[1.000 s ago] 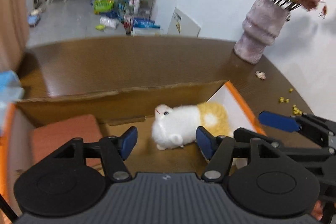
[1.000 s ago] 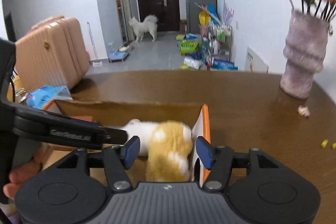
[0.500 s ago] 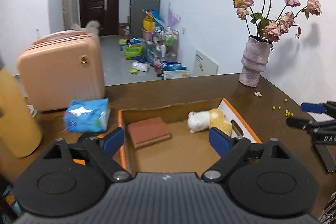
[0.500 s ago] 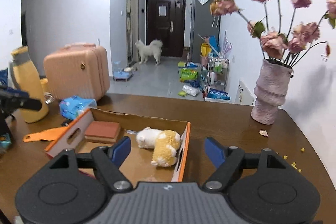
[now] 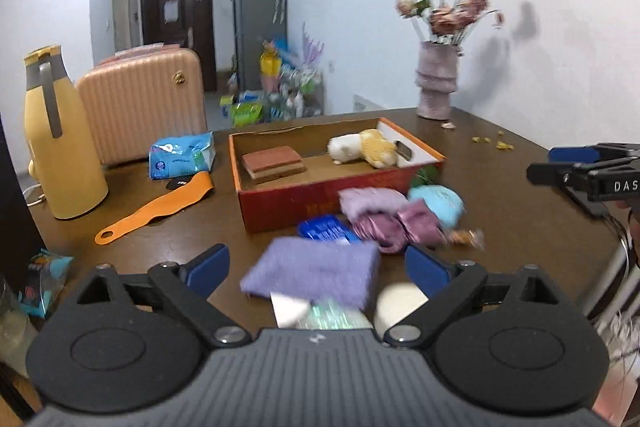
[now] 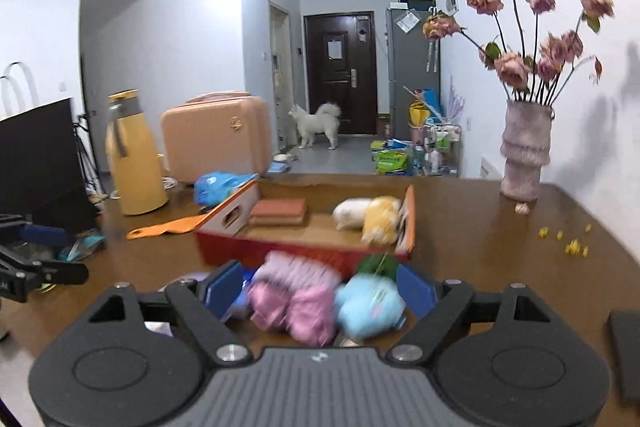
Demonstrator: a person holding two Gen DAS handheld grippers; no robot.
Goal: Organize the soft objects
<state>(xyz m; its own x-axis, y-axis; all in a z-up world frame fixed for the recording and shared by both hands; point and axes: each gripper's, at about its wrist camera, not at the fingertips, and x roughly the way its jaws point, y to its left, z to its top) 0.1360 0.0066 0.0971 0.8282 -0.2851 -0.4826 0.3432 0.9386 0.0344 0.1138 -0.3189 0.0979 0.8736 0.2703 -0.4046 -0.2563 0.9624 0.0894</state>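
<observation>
An orange cardboard box on the table holds a white and yellow plush hamster and a red-brown folded cloth. In front of the box lie a purple folded cloth, pink socks and a light blue plush. My left gripper is open and empty, just above the purple cloth. My right gripper is open and empty, with the socks and blue plush between its fingers' line of sight.
A yellow thermos, a blue tissue pack, an orange shoehorn and a pink suitcase are at the left. A vase of dried roses stands at the back right. A white dog is in the hallway.
Both grippers have pulled back and up away from the box, leaving the hamster inside it. The pile of soft things in front of the box has come into view.
</observation>
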